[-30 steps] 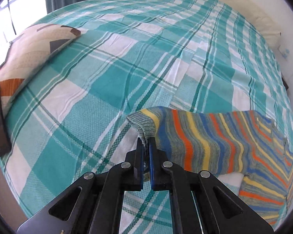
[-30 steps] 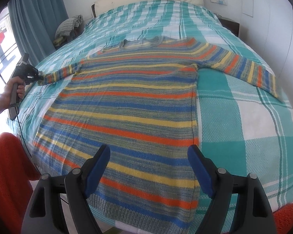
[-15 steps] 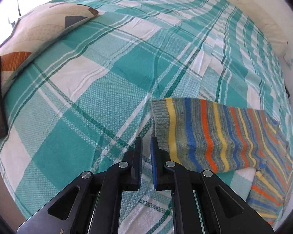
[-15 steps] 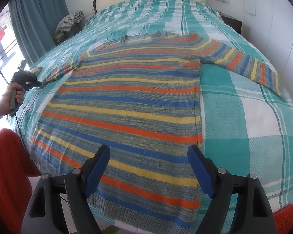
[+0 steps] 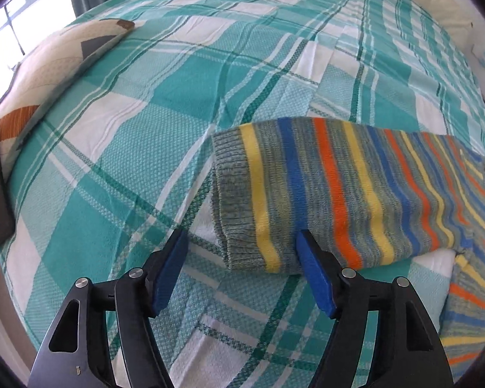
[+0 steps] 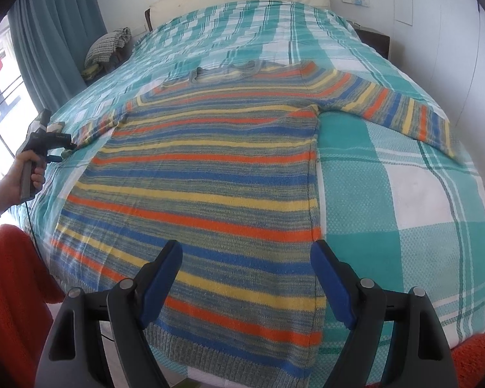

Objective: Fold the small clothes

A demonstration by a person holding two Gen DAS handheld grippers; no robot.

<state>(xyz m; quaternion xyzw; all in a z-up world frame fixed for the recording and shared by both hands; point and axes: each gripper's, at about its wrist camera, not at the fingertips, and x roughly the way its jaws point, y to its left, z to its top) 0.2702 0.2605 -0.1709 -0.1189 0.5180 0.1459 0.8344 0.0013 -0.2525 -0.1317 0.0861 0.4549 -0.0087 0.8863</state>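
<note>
At nine o'clock in the left wrist view, a patterned cushion point(image 5: 64, 61) lay on the teal plaid bedspread point(image 5: 165, 103), well apart from the sweater sleeve point(image 5: 323, 200). The left gripper point(image 5: 242, 258) hung low at six o'clock, its jaws opening, pads off the fabric; the grey cuff point(image 5: 231, 194) lay flat between and just beyond them. The sleeve's long axis ran from the cuff toward three o'clock. In the right wrist view, a hand point(image 6: 19, 177) gripped that tool at nine o'clock, with a blue curtain point(image 6: 58, 38) toward ten. The striped sweater point(image 6: 210, 177) lay spread flat, neck toward twelve, hem toward six. The right gripper point(image 6: 245, 265) hovered released above the hem, holding nothing.
</note>
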